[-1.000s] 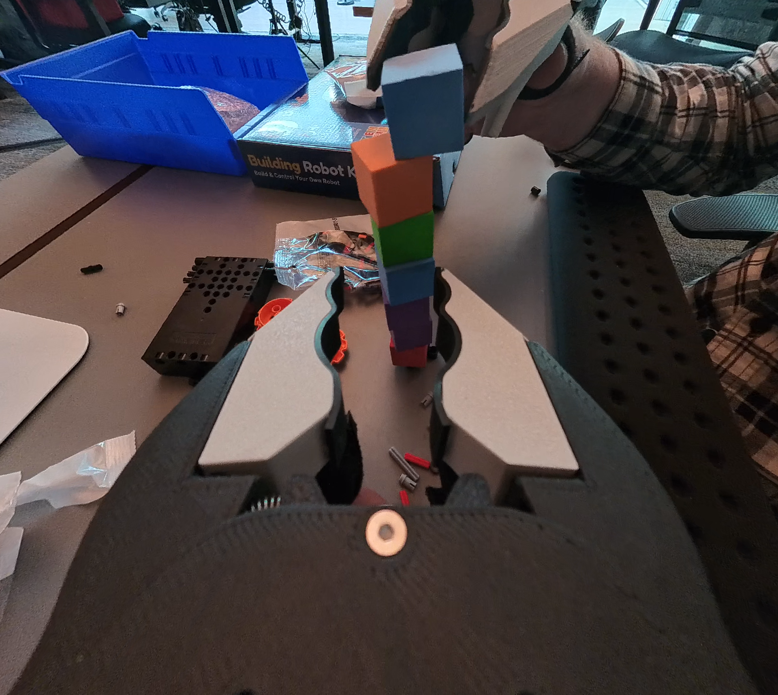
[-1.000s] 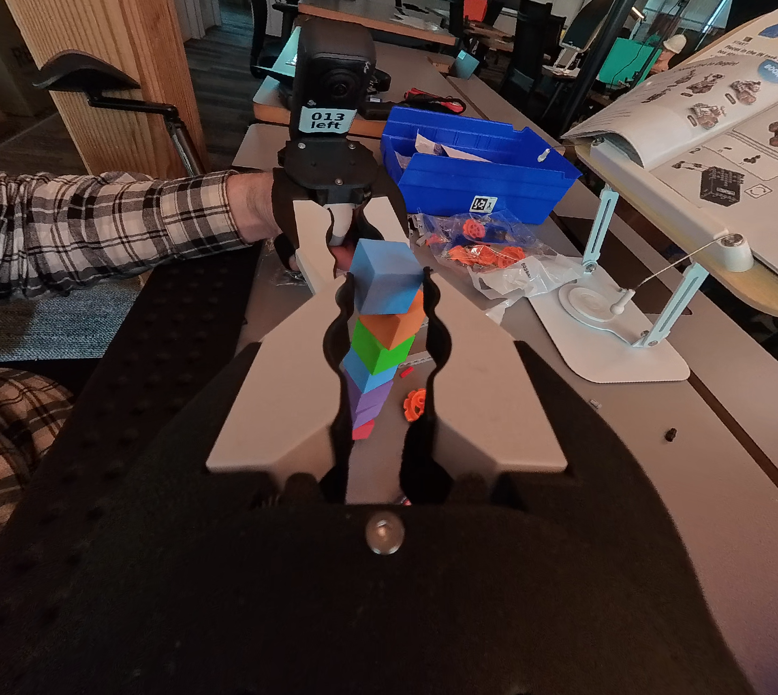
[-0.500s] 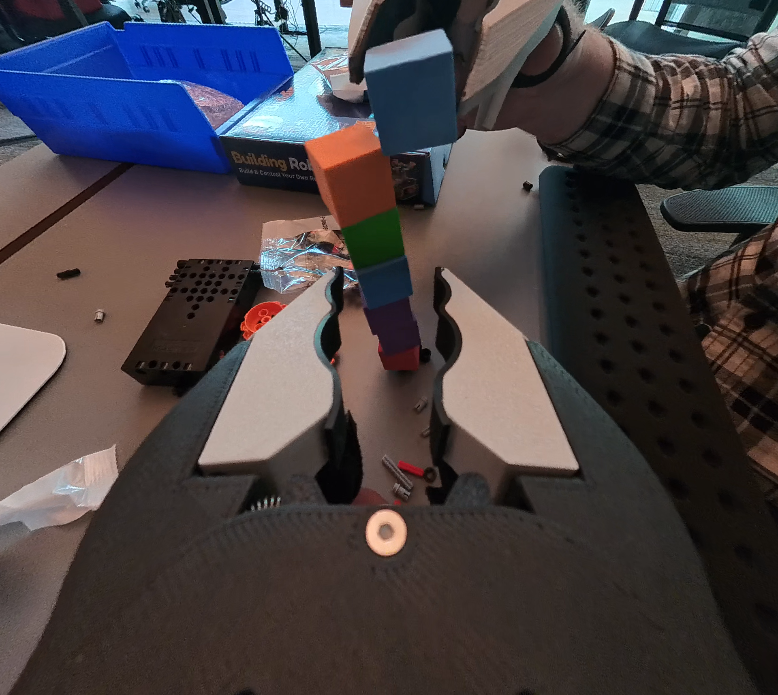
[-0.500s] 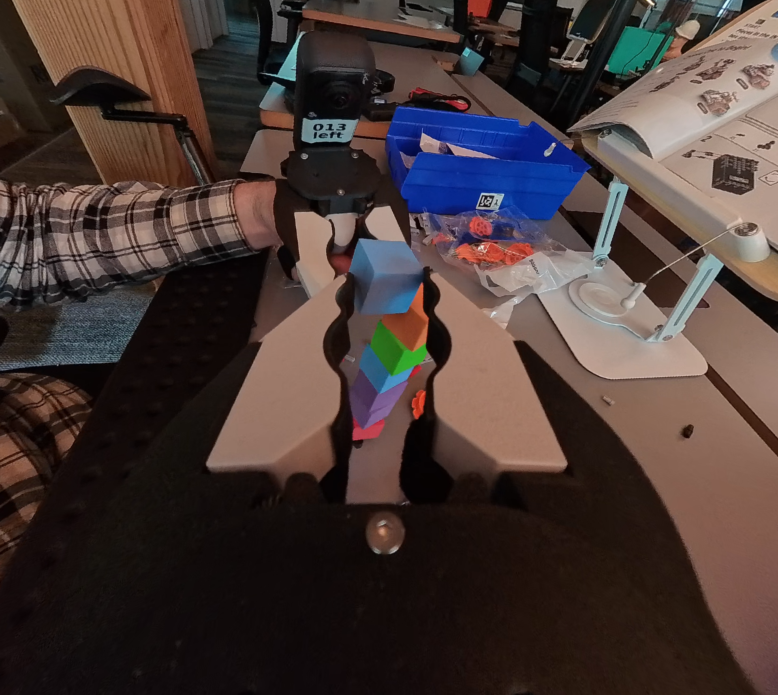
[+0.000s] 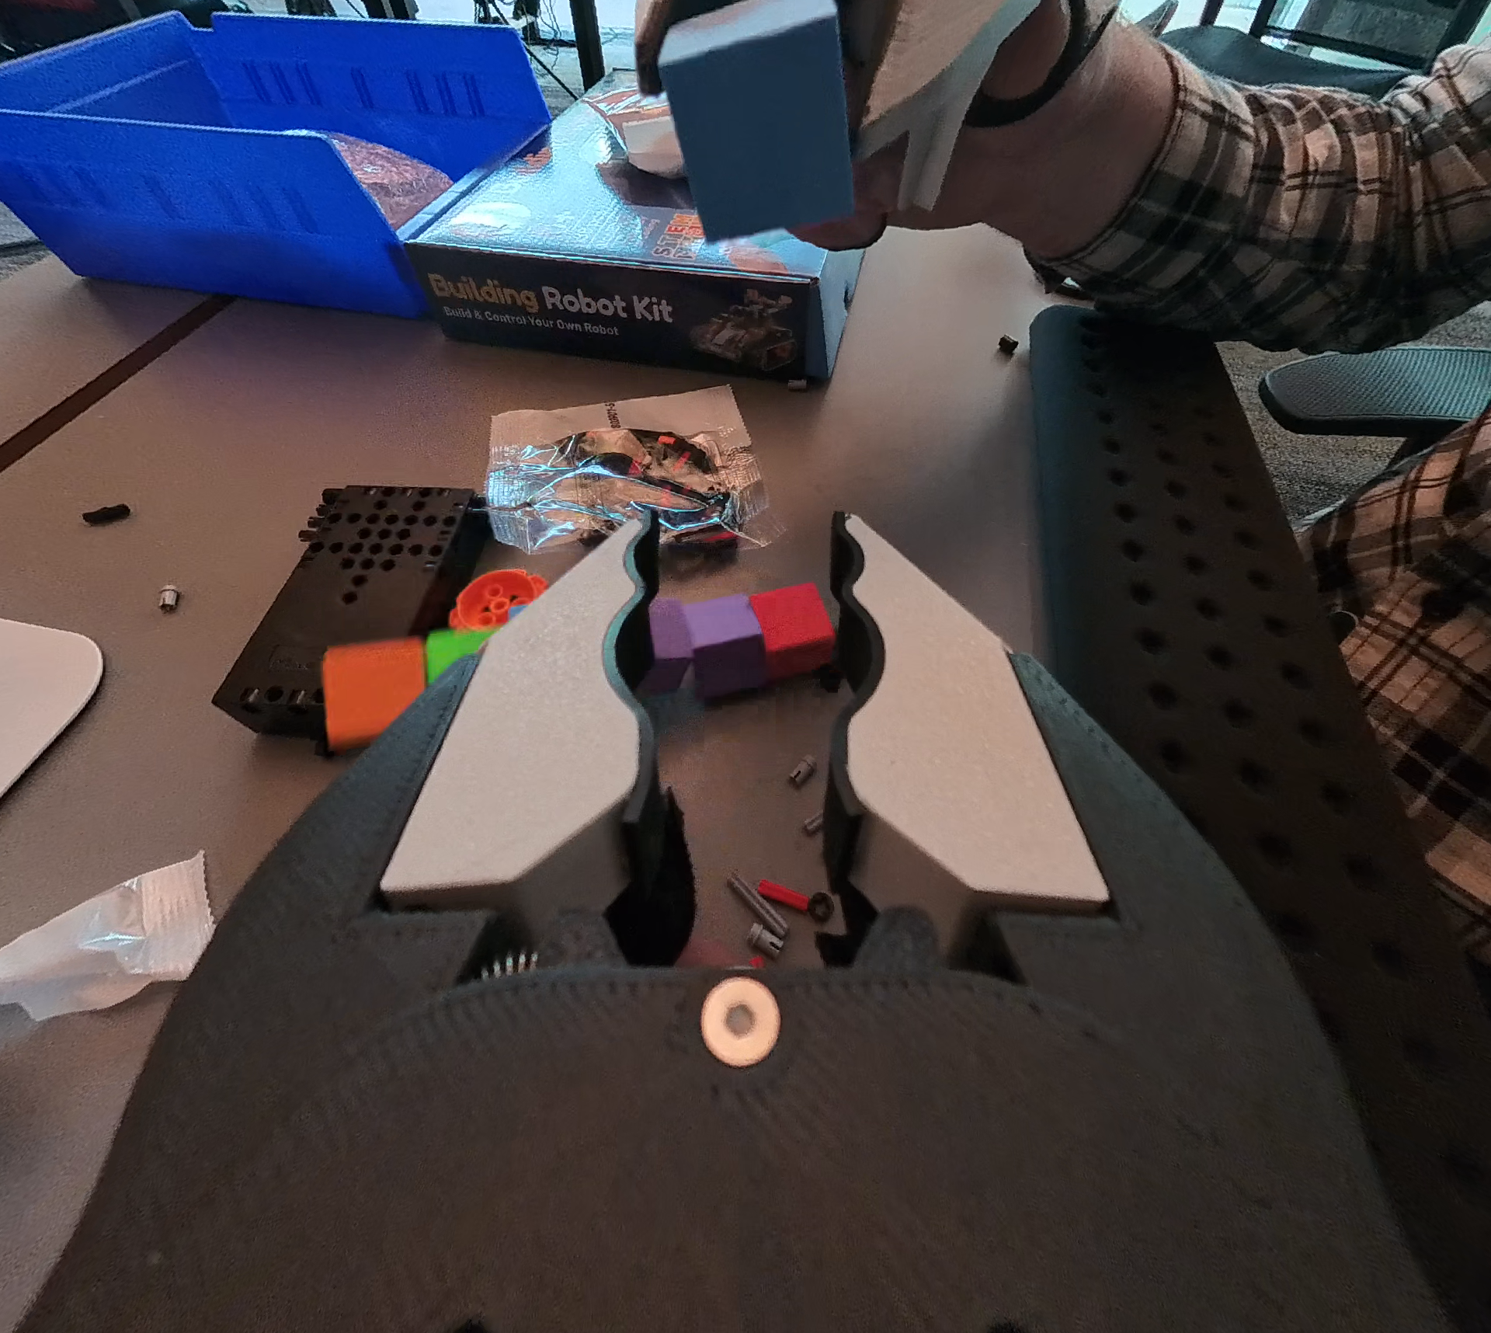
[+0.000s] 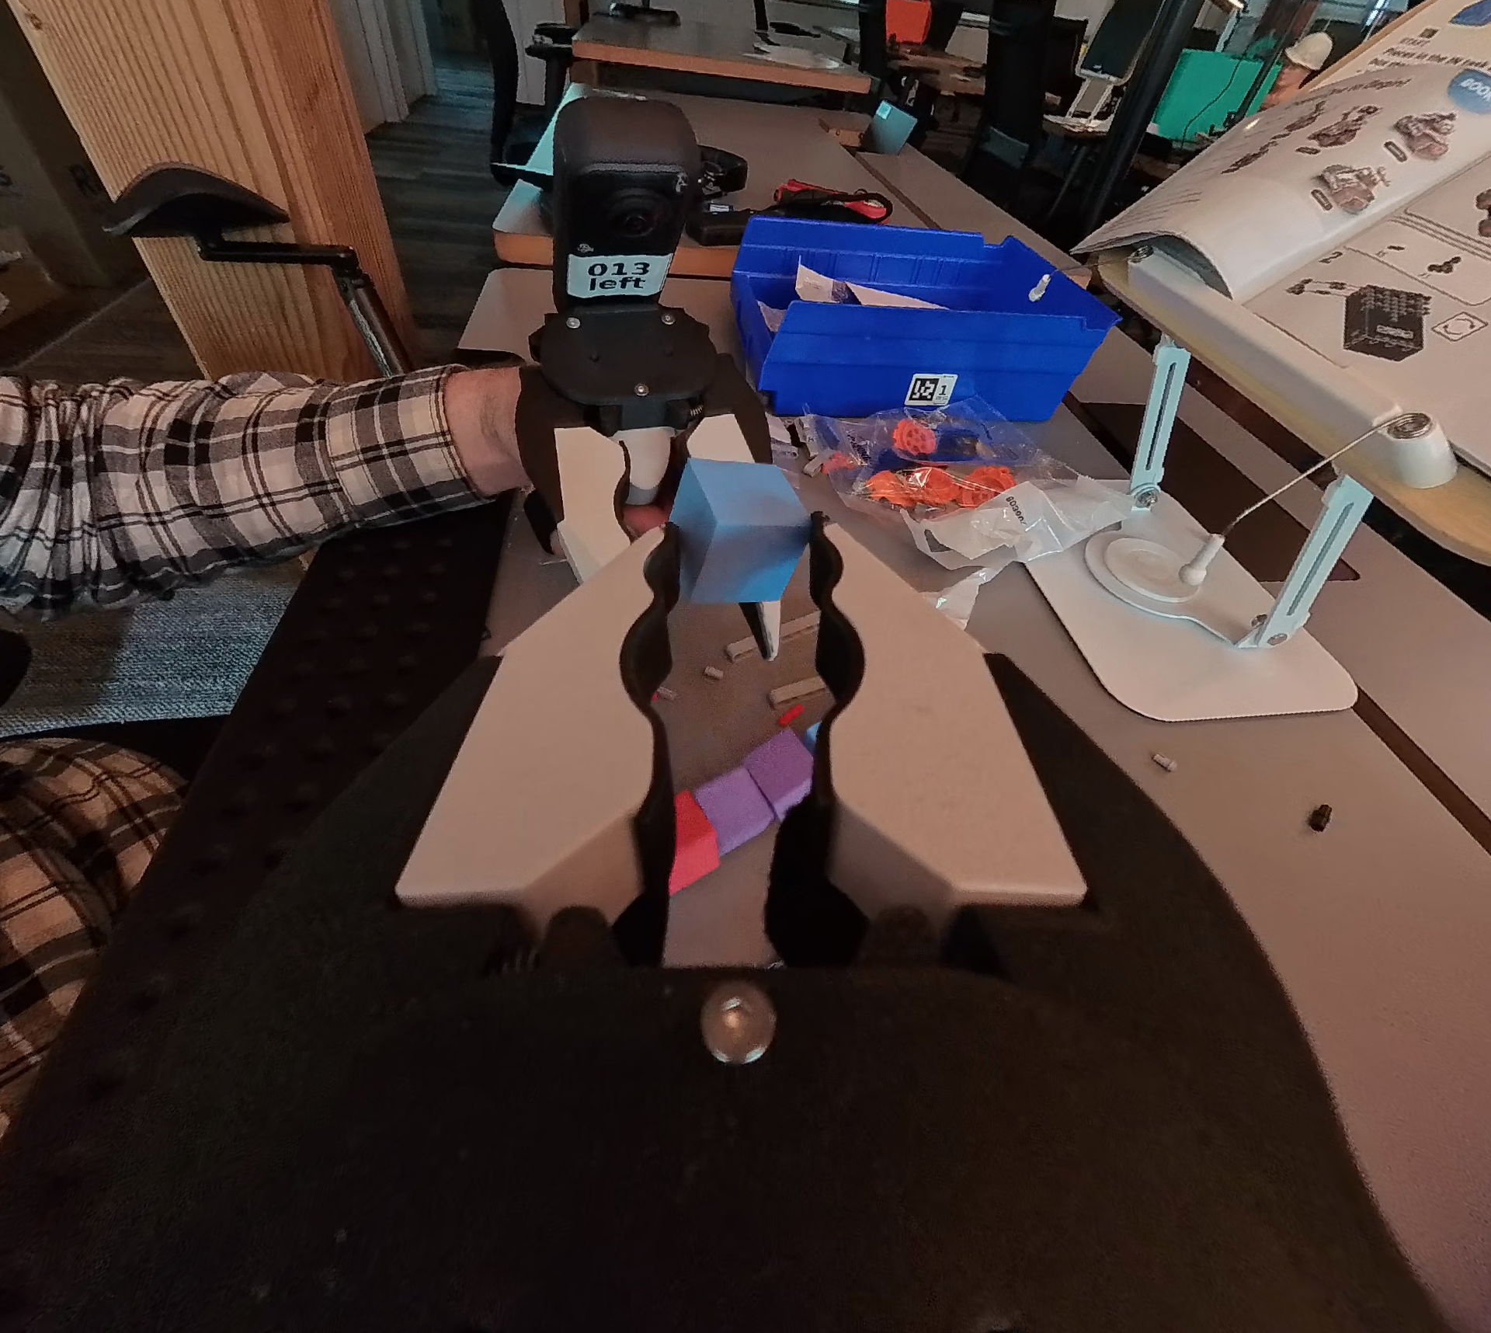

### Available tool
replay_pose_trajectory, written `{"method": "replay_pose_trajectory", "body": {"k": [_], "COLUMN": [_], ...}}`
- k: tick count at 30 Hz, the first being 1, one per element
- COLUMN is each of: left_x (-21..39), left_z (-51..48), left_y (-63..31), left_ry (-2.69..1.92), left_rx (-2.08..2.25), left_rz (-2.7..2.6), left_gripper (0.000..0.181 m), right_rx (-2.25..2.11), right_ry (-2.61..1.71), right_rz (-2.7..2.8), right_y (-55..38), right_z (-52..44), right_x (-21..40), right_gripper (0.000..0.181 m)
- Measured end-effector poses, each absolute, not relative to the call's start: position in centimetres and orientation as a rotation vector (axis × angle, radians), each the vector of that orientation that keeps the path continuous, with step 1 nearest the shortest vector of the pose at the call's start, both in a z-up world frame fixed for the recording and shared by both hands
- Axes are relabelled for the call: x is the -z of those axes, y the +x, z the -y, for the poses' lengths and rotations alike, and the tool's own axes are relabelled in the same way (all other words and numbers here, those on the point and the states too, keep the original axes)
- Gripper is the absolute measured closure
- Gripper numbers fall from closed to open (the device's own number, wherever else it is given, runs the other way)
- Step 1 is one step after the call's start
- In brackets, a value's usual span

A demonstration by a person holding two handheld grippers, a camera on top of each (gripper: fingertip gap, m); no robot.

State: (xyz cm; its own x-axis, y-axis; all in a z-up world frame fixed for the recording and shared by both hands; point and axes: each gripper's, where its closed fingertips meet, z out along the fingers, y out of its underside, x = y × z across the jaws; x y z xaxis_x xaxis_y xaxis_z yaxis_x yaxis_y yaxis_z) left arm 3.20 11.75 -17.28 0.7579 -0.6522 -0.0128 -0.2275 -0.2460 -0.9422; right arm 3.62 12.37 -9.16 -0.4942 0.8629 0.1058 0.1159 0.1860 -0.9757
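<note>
My right gripper (image 6: 736, 542) is shut on a light blue block (image 6: 738, 536) and holds it in the air above the table; the block also shows in the left wrist view (image 5: 758, 108). My left gripper (image 5: 741, 544) is open and empty, low over the table. Fallen blocks lie on their sides in a row just past its fingertips: a red block (image 5: 795, 628) and purple blocks (image 5: 722, 640). A green block (image 5: 452, 649) and an orange block (image 5: 373, 689) lie left of its left finger, blurred. The red (image 6: 690, 842) and purple (image 6: 750, 802) blocks show between my right fingers.
A black perforated part (image 5: 363, 592), a plastic parts bag (image 5: 629, 479), a kit box (image 5: 629, 293) and a blue bin (image 5: 202, 164) lie beyond. A dark perforated pad (image 5: 1170, 568) runs along the right. Small pins (image 5: 766, 907) are scattered near. A white booklet stand (image 6: 1194, 632) stands close by. Across from one pair of fingers to the other is roughly 8 cm.
The stack of blocks leaned to the left and toppled; its blocks now lie on the table. My right gripper still holds the light blue block above.
</note>
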Motion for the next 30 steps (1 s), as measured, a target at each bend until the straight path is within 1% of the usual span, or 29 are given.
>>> {"method": "replay_pose_trajectory", "body": {"k": [12,16,23,24,27,28,29,30], "left_x": [16.6,18.1,22.0,23.0,26.0,26.1,25.9,26.1], "left_z": [-11.6,-12.0,-12.0,-12.1,-12.8,-13.2,-13.4,-13.6], "left_y": [0.6,0.0,4.5,4.9,4.7,4.8,5.0,4.9], "left_ry": [-1.824,-1.902,-2.039,-2.077,-2.226,-2.239,-2.246,-2.262], "left_rx": [0.373,0.323,0.287,0.258,0.114,0.116,0.134,0.118], "left_rz": [-0.604,-0.601,-0.842,-0.880,-0.917,-0.884,-0.861,-0.851], "left_gripper": [0.139,0.139,0.137,0.135,0.121,0.117,0.115,0.118], "right_rx": [-1.384,-1.366,-1.375,-1.374,-1.364,-1.364,-1.366,-1.368], "right_ry": [-0.973,-1.009,-1.057,-1.065,-1.084,-1.088,-1.092,-1.098], "right_rz": [1.685,1.681,1.735,1.743,1.761,1.763,1.765,1.766], "right_y": [4.4,4.6,5.5,5.6,5.9,6.0,6.1,6.2], "right_z": [-15.0,-16.1,-16.5,-16.5,-16.6,-16.7,-16.7,-16.8], "right_x": [8.7,9.7,11.9,12.3,13.3,13.5,13.7,13.9], "right_gripper": [0.150,0.151,0.151,0.151,0.151,0.151,0.151,0.151]}}
